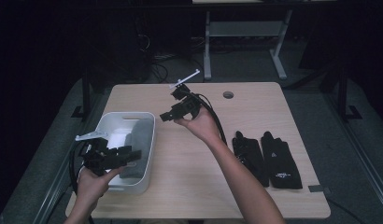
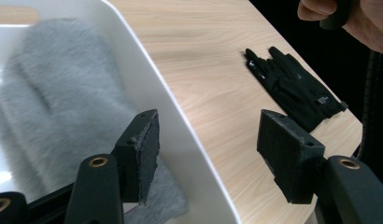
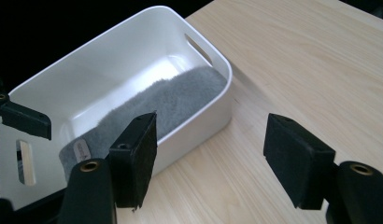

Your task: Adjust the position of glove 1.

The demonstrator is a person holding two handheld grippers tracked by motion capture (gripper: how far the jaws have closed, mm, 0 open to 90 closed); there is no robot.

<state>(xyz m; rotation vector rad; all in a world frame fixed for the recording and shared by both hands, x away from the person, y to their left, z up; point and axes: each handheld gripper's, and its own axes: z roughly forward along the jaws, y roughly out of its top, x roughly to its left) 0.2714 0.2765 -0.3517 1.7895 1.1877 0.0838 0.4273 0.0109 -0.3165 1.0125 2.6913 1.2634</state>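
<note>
1. Left gripper: jaws spread, nothing between them, held above the near rim of the white bin.
2. Grey fuzzy mitten: lies inside the bin, its lower edge cut off behind the jaw.
3. Right gripper: jaws spread and empty, raised over the wooden table.
4. Black gloves: pair lying flat on the table's right side, logo print illegible.
</note>
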